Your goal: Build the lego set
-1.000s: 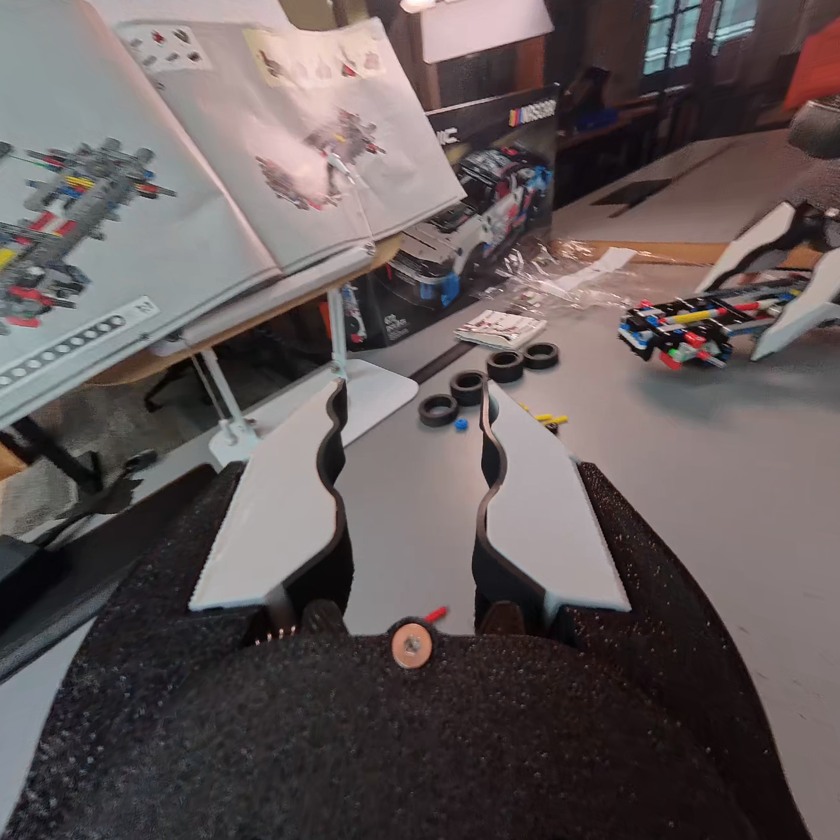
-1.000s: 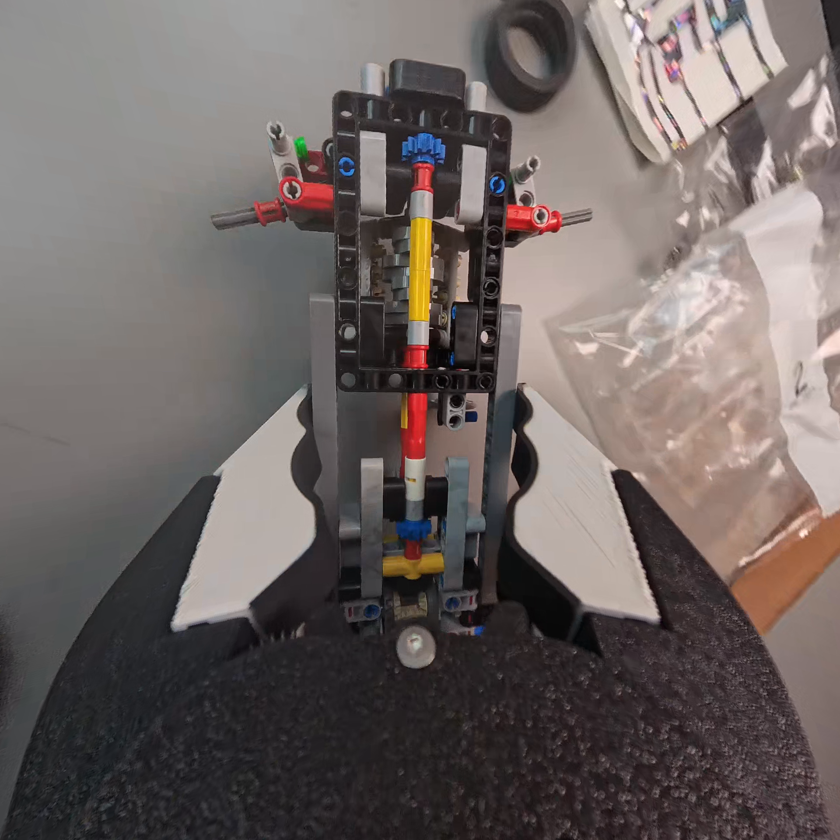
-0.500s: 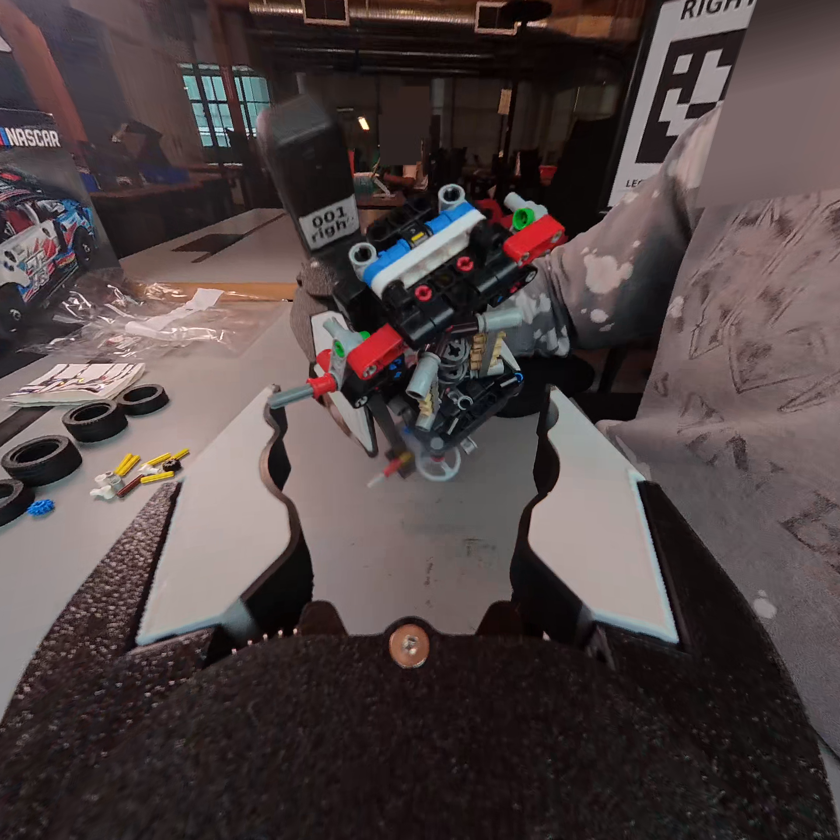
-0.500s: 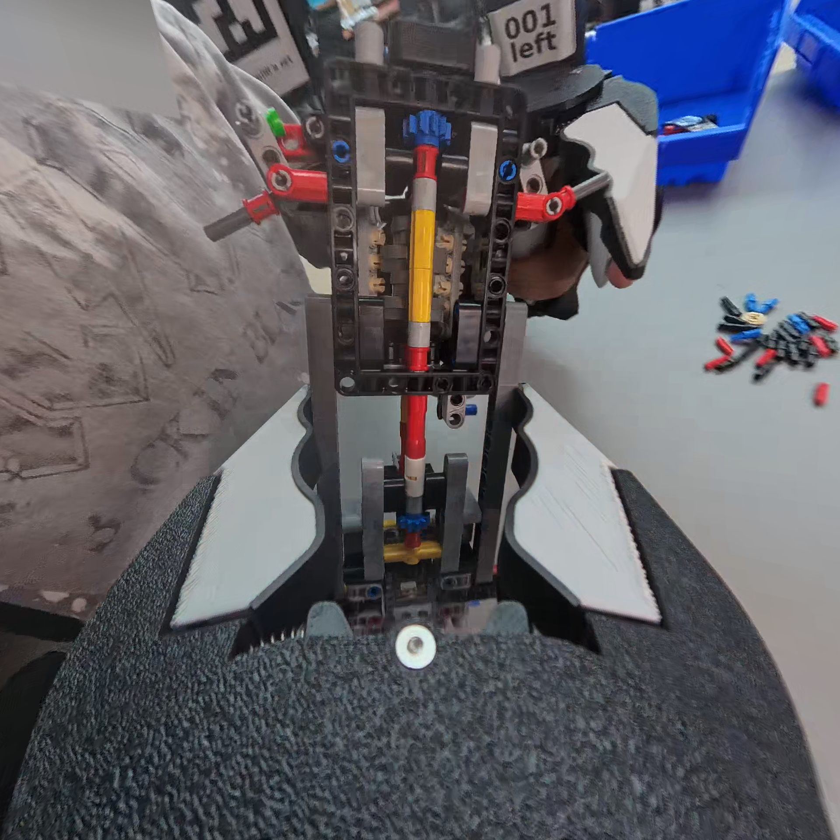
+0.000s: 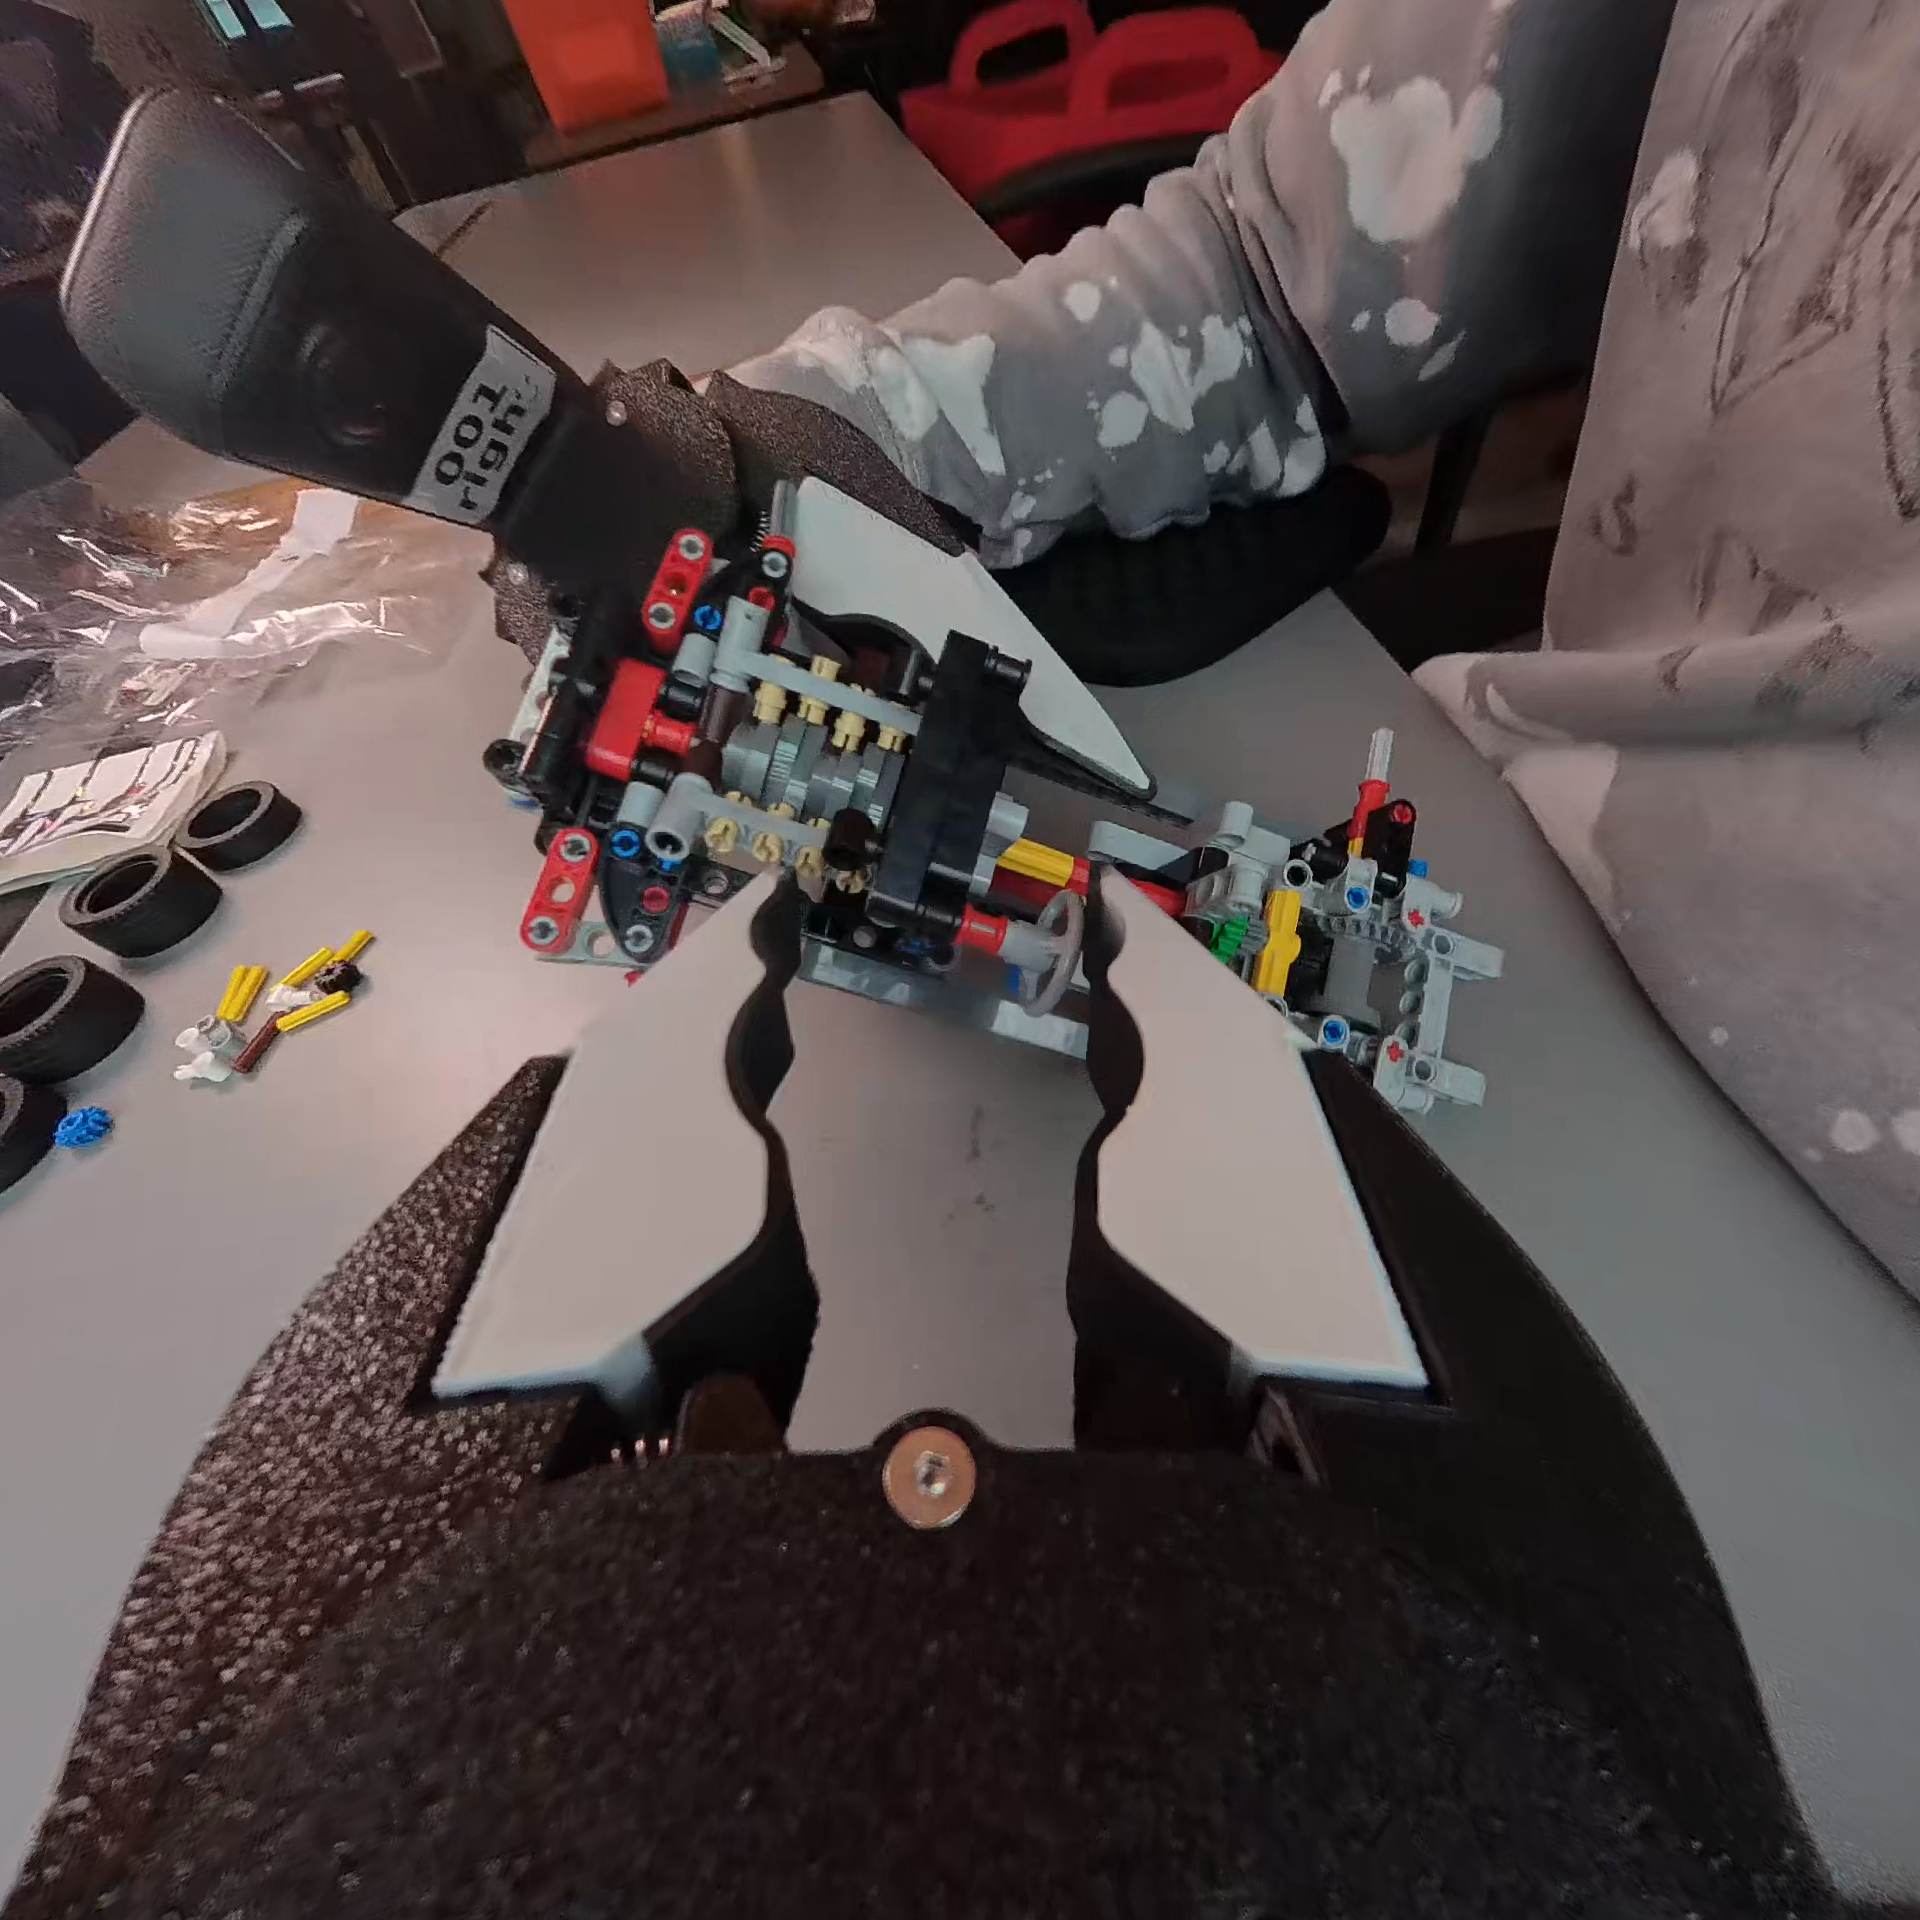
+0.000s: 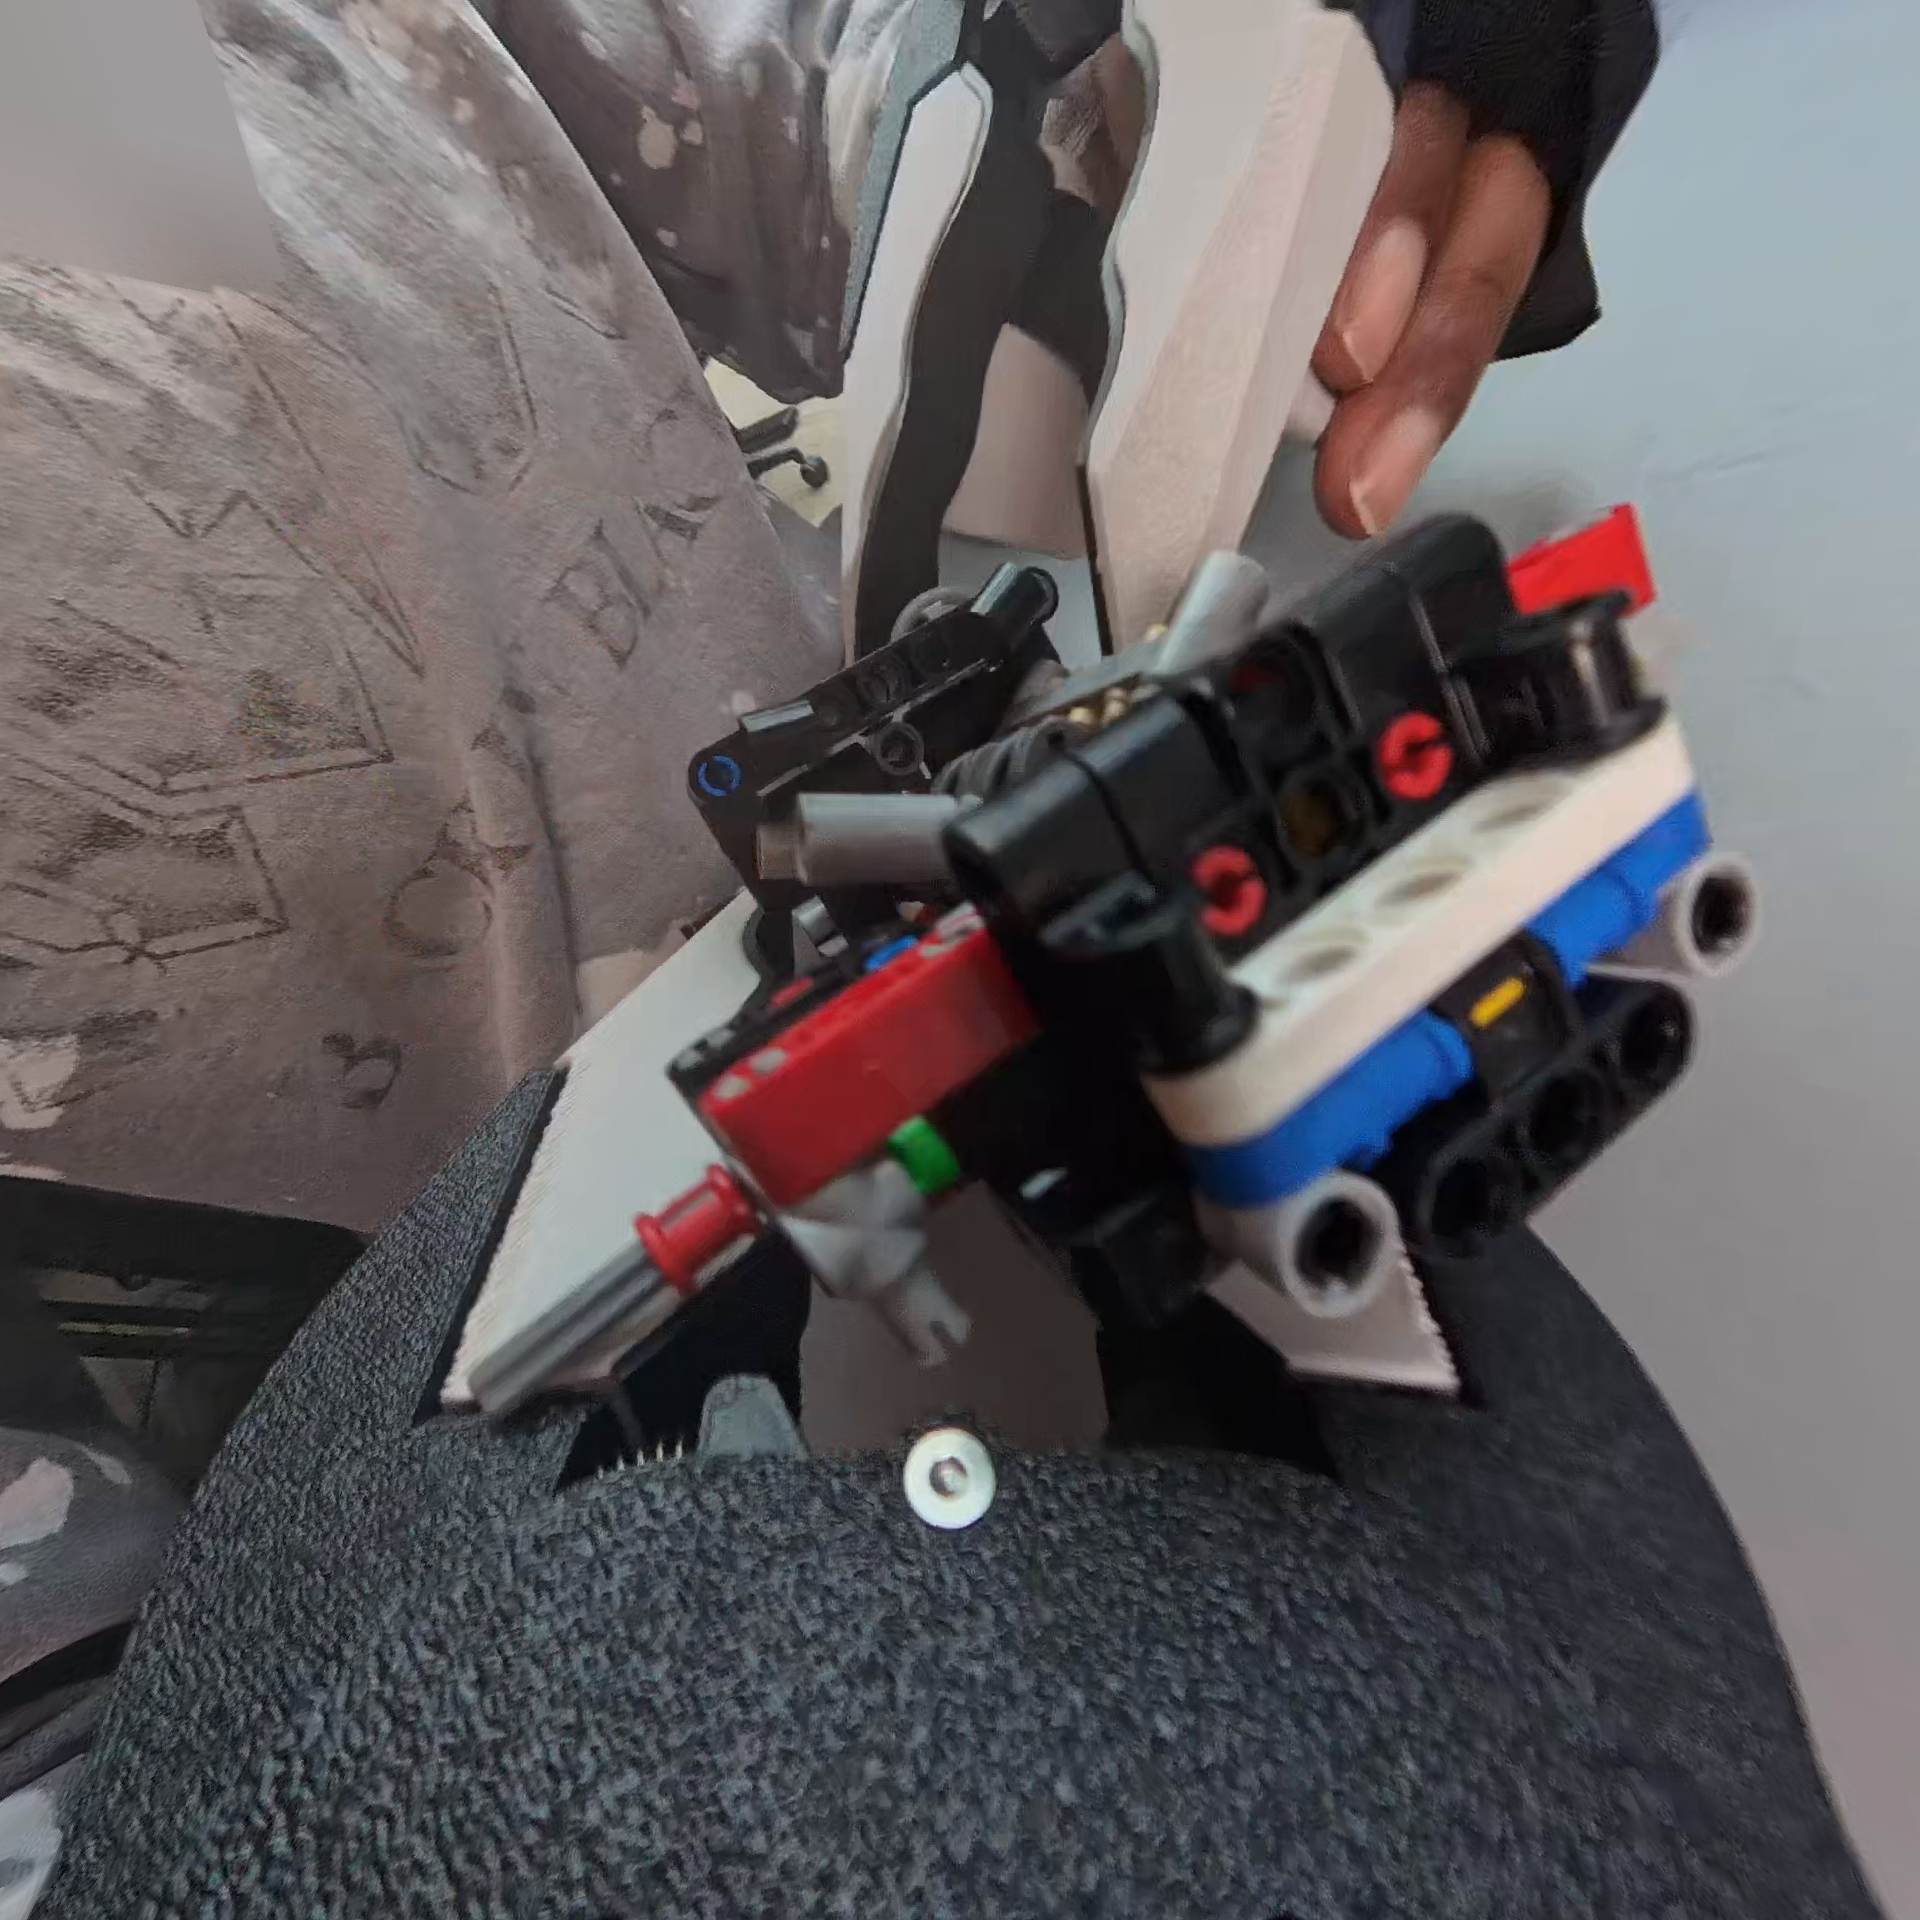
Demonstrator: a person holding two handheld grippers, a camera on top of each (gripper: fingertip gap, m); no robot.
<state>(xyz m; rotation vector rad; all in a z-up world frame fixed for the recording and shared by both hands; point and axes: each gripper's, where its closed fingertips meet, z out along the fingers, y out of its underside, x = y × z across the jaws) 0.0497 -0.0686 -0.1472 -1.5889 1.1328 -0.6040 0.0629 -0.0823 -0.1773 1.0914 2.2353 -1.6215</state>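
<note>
1. Grey table (image 5: 1558, 1403): carries everything. Loose stock lies off to the left side, well apart from the work: black tyres (image 5: 140, 902), a small scatter of yellow pins (image 5: 275, 997), a sticker sheet (image 5: 94, 790), crumpled clear bags (image 5: 208, 603).

2. Lego chassis (image 5: 935, 821): the task's thing. It lies directly ahead of the left gripper's tips, with its long axis running crosswise to that gripper's fingers, engine block end to the left and grey steering frame end (image 5: 1403, 987) to the right. The right-hand end looks to rest on the table; the left end sits in the other tool.

3. Right gripper (image 5: 862, 644): reaches in from the far left and is pinching the chassis at the engine end, one white finger lying along the far side of the build. In its own view the build fills the space between the fingers, blurred and tilted.

4. Left gripper (image 5: 935, 935): fingers spread, nothing between them. The tips straddle the chassis mid-section, near the black frame; contact cannot be told.

5. Small grey steering wheel (image 5: 1055, 940): sits between the left tips, on a red axle.

6. Judgement: the left gripper is the free one and nearest the middle; closing would clamp across the short axis, so it must avoid crushing the wheel.
</note>
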